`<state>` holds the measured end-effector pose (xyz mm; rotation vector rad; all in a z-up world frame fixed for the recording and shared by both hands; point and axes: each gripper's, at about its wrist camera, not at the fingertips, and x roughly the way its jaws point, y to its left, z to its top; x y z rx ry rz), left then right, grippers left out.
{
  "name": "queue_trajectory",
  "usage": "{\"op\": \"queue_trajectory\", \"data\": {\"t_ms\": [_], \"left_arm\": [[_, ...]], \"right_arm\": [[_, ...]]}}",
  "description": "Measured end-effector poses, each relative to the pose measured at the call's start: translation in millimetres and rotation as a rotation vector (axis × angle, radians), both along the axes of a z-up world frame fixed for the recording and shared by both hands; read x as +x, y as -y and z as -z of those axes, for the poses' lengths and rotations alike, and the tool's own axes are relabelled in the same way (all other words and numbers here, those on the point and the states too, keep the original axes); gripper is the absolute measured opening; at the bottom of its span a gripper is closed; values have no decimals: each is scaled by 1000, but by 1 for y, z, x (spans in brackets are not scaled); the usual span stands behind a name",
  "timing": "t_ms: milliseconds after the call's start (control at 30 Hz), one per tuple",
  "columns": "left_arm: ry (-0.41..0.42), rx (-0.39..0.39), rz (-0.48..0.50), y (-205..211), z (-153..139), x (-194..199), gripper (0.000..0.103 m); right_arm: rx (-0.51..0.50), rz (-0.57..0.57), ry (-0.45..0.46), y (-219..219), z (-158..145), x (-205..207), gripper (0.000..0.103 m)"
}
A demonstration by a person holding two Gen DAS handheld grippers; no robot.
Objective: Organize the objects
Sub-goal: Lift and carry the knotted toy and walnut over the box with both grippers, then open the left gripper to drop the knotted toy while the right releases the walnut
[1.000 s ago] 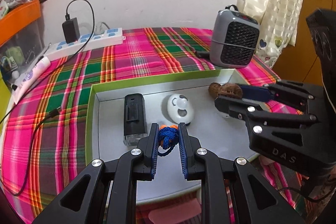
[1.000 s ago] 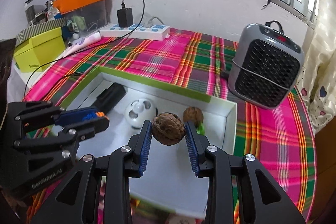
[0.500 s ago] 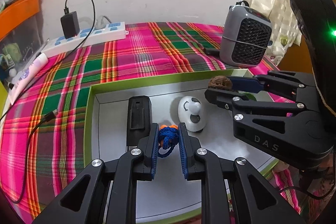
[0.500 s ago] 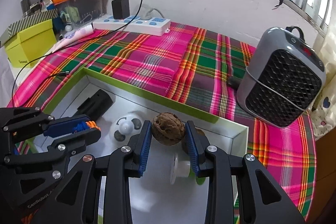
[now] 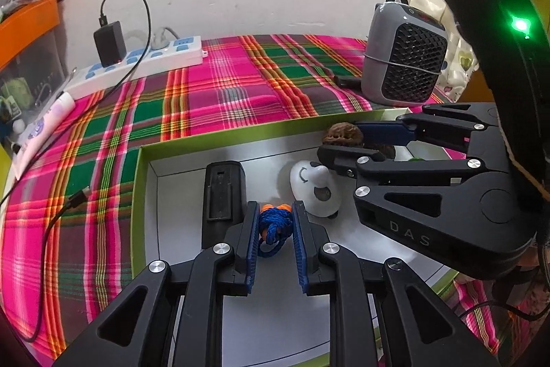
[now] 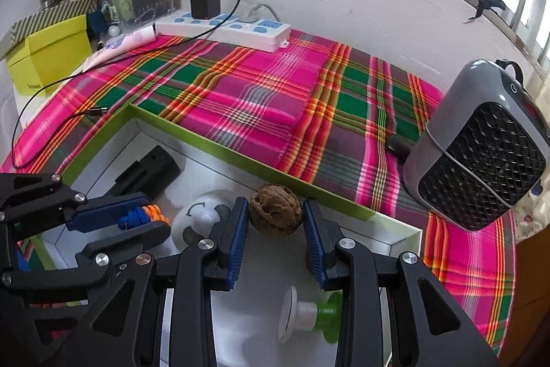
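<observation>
Over the green-rimmed tray (image 6: 220, 147) on the plaid cloth (image 6: 275, 85), both tools hung loaded. Left gripper (image 5: 274, 222) clenched on a blue cord bundle with orange ends (image 5: 273, 224), low over the tray's middle, just in front of the black block (image 5: 223, 191) and beside the white egg-shaped toy (image 5: 314, 191). Right gripper (image 6: 275, 215) clamped on a walnut (image 6: 275, 212), pads pressing either flank, poised near the tray's far right corner. Below it on the tray floor, a white-and-green suction piece (image 6: 309, 312) on its side, long axis across the tray; a second brown nut barely visible behind the right finger (image 6: 314, 239), too hidden to be sure.

Relation that mattered, by judgement: bare tray floor straight beneath and slightly ahead of the walnut, toward the far rim, so a short descent probably enough for the right hand. Left gripper well apart from that corner, the toy between them, so no crossing needed. Walnut nearly round, so no axis to align; likely to roll once let go.
</observation>
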<state>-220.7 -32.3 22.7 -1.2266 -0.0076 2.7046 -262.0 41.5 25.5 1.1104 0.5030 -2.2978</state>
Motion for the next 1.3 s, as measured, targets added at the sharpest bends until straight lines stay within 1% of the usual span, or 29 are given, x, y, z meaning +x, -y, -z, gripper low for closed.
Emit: {"op": "queue_trajectory", "data": {"t_ms": [300, 767, 867, 933, 1300], "left_arm": [[-1, -3, -6, 1, 0, 1, 17], [-2, -20, -6, 0, 1, 1, 19], [-2, -18, -5, 0, 1, 1, 21], [-2, -15, -6, 0, 1, 1, 24], [3, -15, -19, 3, 0, 1, 30]], "right_arm": [[11, 1, 12, 1, 4, -2, 34], [22, 3, 7, 1, 5, -2, 34], [21, 4, -5, 1, 5, -1, 34], [18, 8, -7, 1, 4, -2, 34], [-5, 31, -11, -4, 2, -2, 43]]}}
